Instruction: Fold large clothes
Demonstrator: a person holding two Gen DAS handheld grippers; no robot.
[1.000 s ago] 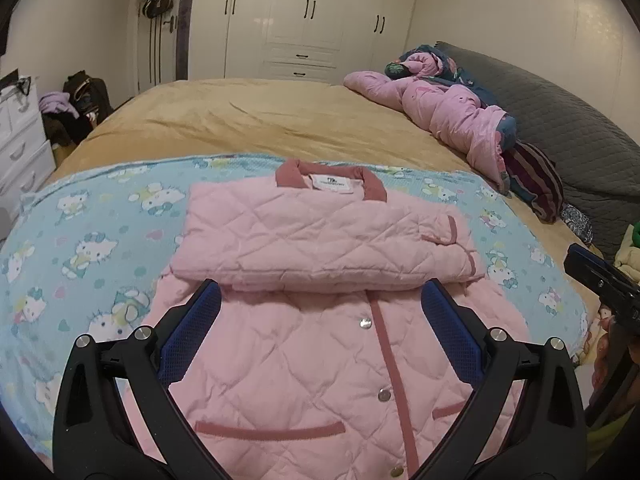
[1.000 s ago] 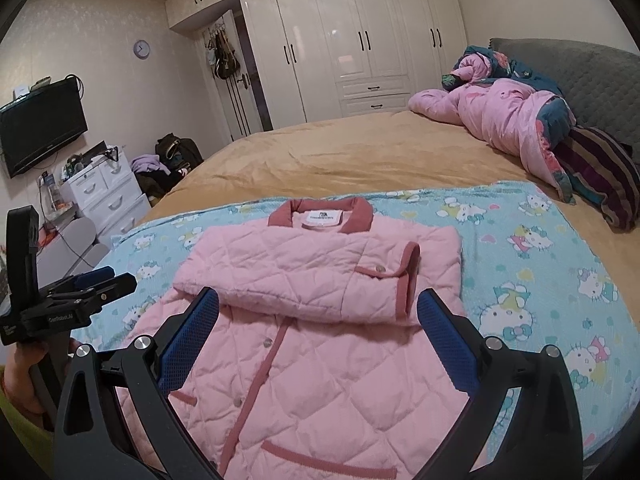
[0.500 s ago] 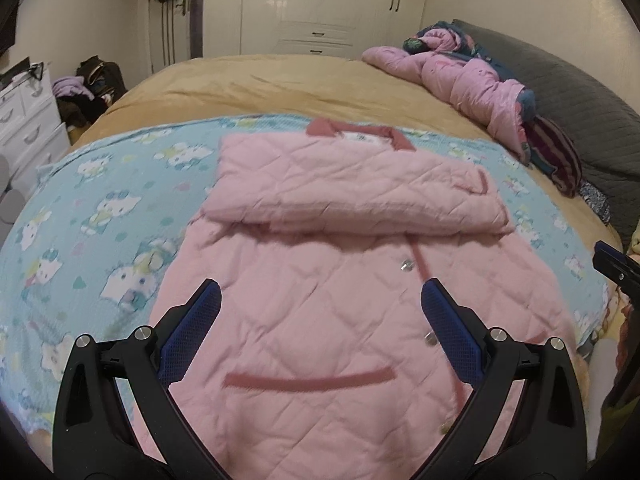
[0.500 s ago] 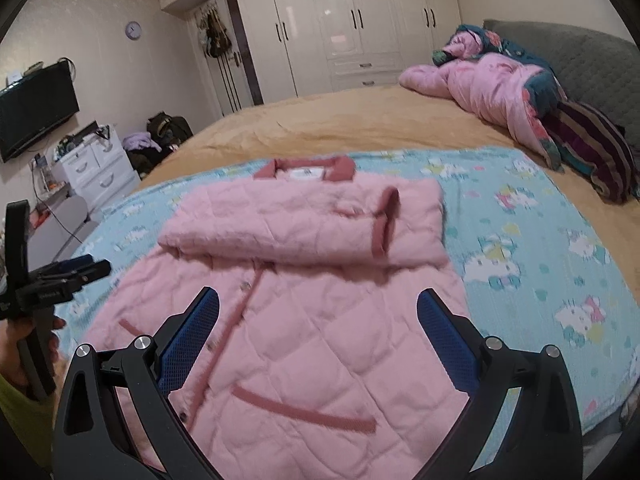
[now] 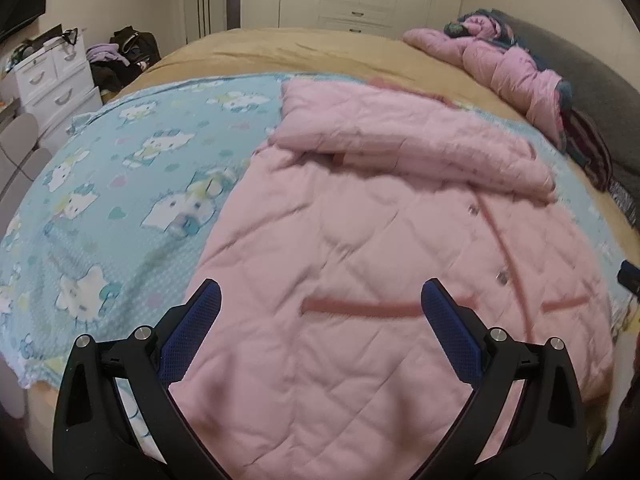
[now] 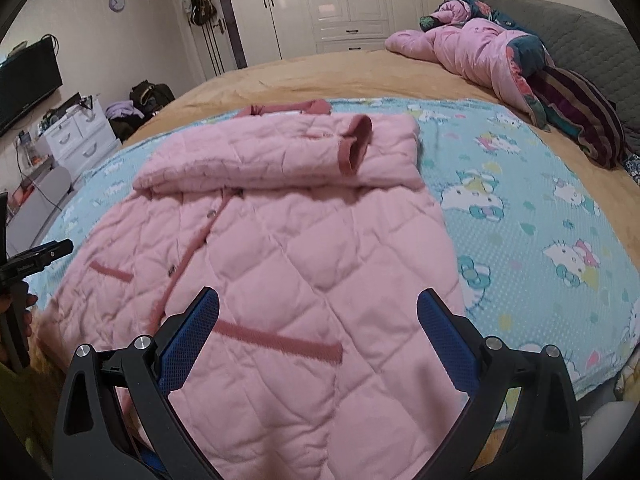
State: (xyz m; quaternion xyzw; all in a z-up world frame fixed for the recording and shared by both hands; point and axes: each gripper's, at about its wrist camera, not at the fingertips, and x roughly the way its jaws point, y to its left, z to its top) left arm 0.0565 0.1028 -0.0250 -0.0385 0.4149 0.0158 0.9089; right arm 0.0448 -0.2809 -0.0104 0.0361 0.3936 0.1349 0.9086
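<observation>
The pink quilted padded jacket (image 5: pixel 360 248) lies sleeves-folded on the blue cartoon-print blanket (image 5: pixel 120 184) on the bed. Left tool (image 5: pixel 320 312) and right tool (image 6: pixel 318 316) hover above it, jaws apart, empty. It looks soft, light and bulky; the hem corners suit gripping best.

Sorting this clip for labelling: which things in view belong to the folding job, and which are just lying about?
Part of the job:
- pink quilted jacket, sleeves already folded across the chest
- left gripper, open
- right gripper, open
- cartoon-cat blanket under the jacket

Just lying about:
- pink duvet bundled by the headboard
- striped pillow
- white drawers
- television
</observation>
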